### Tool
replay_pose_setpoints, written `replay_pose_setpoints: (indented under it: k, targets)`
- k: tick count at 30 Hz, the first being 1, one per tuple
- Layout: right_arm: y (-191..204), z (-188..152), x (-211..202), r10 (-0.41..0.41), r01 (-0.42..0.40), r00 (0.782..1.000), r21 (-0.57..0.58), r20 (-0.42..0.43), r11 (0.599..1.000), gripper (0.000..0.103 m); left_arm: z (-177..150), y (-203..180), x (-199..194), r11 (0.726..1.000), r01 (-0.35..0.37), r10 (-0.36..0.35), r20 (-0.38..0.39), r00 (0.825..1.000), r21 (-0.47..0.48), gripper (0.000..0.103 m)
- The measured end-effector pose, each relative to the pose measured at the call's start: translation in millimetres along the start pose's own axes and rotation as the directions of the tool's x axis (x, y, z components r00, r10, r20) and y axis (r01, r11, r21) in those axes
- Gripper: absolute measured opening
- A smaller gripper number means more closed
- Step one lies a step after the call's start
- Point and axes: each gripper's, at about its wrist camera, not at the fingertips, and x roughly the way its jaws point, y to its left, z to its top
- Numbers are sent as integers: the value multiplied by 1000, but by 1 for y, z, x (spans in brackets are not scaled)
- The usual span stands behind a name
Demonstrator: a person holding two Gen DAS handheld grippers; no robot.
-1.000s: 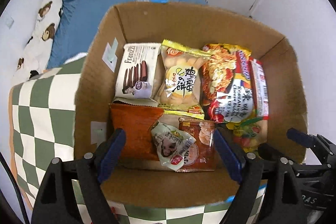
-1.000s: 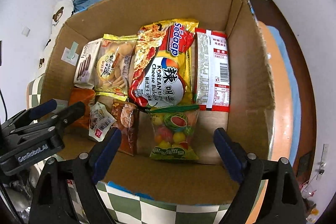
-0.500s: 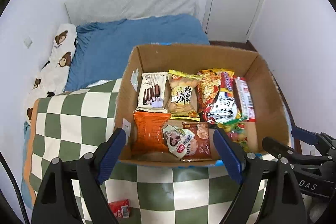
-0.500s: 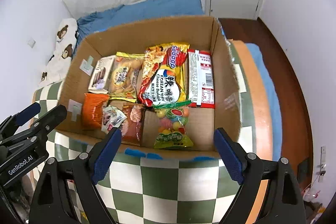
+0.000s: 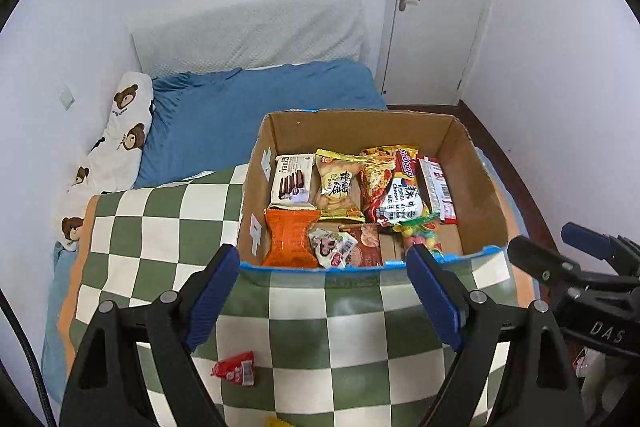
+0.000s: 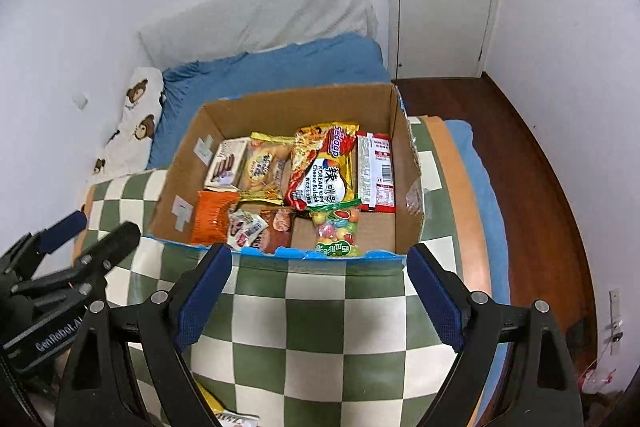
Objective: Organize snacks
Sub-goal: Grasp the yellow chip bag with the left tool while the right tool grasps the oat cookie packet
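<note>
Cardboard box (image 5: 476,179) sits on a green-and-white checkered blanket (image 5: 168,219) in the left wrist view, its near rim edged in blue. The left gripper (image 5: 324,291) hovers short of that rim with its 2 blue-padded fingers spread wide and nothing between them. Inside the box, the far row holds a white Franzzi wafer pack (image 5: 291,181), a yellow cracker bag (image 5: 339,187), a Sedaap noodle packet (image 5: 394,189) and a red-and-white packet (image 5: 435,187). The near row holds an orange packet (image 5: 291,237), a small white pouch (image 5: 332,247) lying on a brown packet (image 5: 368,243), and a candy bag (image 5: 420,233). A small red wrapper (image 5: 236,369) lies on the blanket near the camera, outside the box. The right gripper (image 5: 568,255) shows at the right edge.

In the right wrist view, the right gripper (image 6: 320,291) also stands wide apart and empty, just short of the box (image 6: 404,163). The candy bag (image 6: 336,231) rests against the near wall, right of the brown packet (image 6: 280,227). The left gripper (image 6: 80,239) appears at the left edge. A blue bedsheet (image 6: 280,67) lies beyond the box.
</note>
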Motion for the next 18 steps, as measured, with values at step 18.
replay_pose_setpoints:
  k: [18]
  targets:
    - [62,-221,94,272,-217,761,164,-589,962,92,-205,99,18,988,-146,121,-356,927,-45,85]
